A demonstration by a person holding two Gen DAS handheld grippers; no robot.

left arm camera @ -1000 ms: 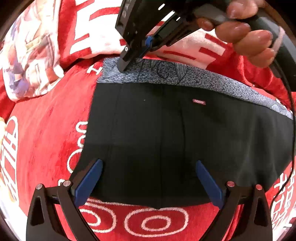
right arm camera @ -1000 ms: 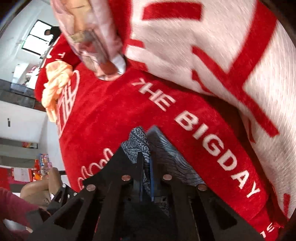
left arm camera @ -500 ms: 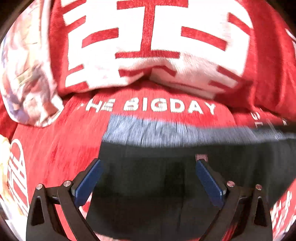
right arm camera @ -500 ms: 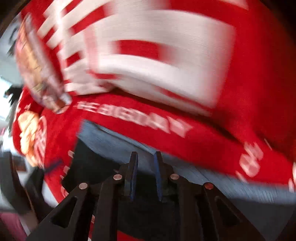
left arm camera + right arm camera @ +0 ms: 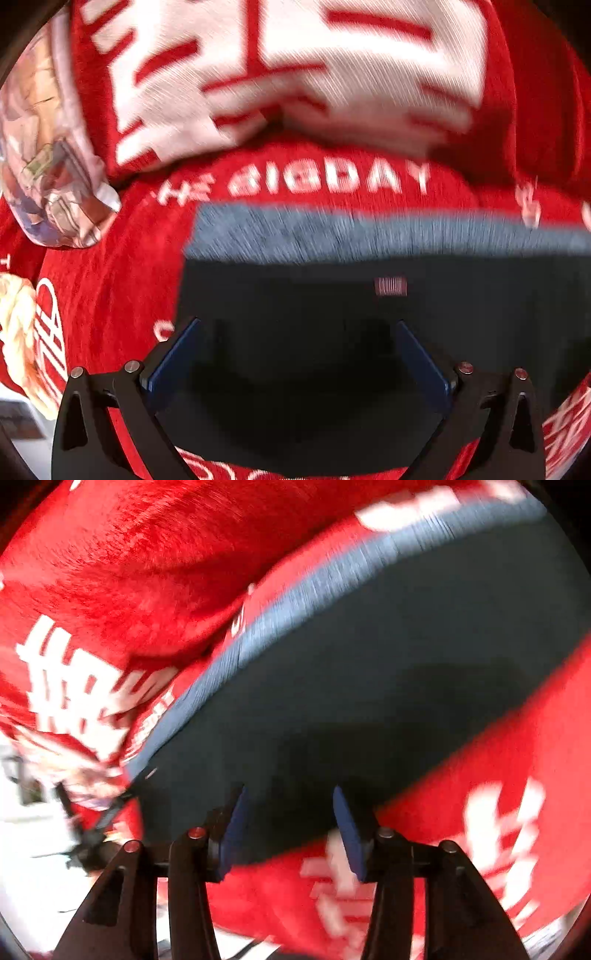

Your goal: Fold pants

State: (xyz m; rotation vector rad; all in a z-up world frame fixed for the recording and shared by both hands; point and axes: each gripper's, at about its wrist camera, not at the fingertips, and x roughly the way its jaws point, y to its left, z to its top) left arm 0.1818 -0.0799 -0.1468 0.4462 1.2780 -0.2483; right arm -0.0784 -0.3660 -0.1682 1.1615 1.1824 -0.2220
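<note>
The black pants (image 5: 314, 325) lie folded flat on a red blanket (image 5: 110, 288), with a grey waistband (image 5: 369, 236) along the far edge and a small red label (image 5: 390, 286). My left gripper (image 5: 295, 332) is open above the pants' near part, its blue pads either side of the black cloth. In the right wrist view the pants (image 5: 388, 664) run diagonally with the grey waistband (image 5: 295, 602) on the upper left. My right gripper (image 5: 288, 797) is open over the pants' near edge, holding nothing. Both views are motion-blurred.
A red and white pillow (image 5: 295, 74) lies beyond the waistband, and a patterned pillow (image 5: 48, 155) sits at the far left. White lettering "THE BIGDAY" (image 5: 325, 181) is on the blanket. A pale floor area (image 5: 37, 849) shows at the right view's lower left.
My right gripper let go of the waistband corner, opened and swung away to the pants' other side. My left gripper moved forward over the pants, staying open.
</note>
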